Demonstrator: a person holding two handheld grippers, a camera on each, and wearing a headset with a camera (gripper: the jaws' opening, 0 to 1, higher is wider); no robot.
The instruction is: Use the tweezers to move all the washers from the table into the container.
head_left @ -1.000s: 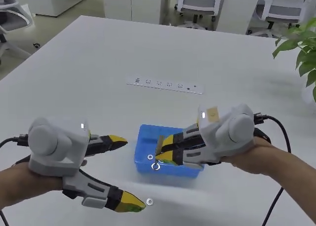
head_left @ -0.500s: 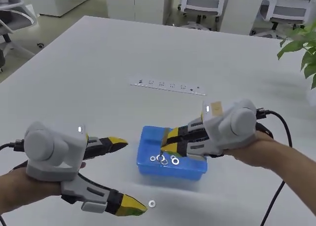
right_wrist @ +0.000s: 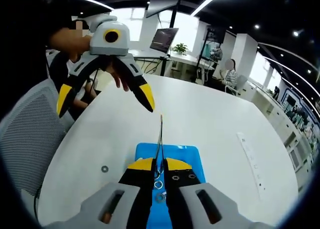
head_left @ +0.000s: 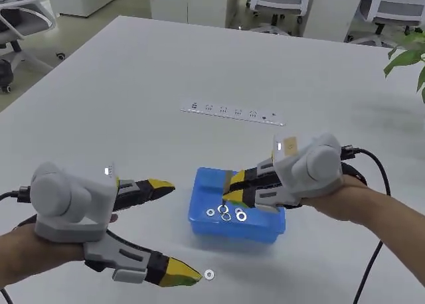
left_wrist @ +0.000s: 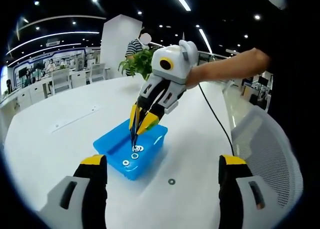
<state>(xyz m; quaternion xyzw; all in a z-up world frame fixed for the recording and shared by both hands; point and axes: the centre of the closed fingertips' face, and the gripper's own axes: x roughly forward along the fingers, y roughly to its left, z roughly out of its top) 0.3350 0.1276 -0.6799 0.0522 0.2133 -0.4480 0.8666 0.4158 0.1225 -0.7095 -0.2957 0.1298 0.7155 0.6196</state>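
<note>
**A:** What is sitting closest to us?

**B:** One loose washer (head_left: 210, 275) is lying flat on the desk (head_left: 133, 85), near its front edge. It is just beside the lower tip of the left tool (head_left: 176, 229). That tool's jaws are standing wide apart and carrying nothing.

**A:** How are you expecting that washer to handle?

**B:** I'm judging it to be a thin, stiff metal ring, very light and probably slick. Lying flat, it is offering almost no edge to catch. I'd be aiming one tweezer tip through the hole and the other outside the rim, pinching across the band. I'd be squeezing gently too, since a hard pinch is likely to flick it away.

**A:** And farther out?

**B:** The blue container (head_left: 265, 228) is sitting mid-desk with a few washers (head_left: 224, 214) lying on its floor. The right tool (head_left: 231, 188) is hovering over it, jaws clamped tight on the tweezers (right_wrist: 160, 134), whose tips are pointing down inside. I cannot tell whether those tips are pinching a washer.

**A:** Anything beyond that?

**B:** A power strip (head_left: 232, 113) is lying well apart, toward the far side.
</note>
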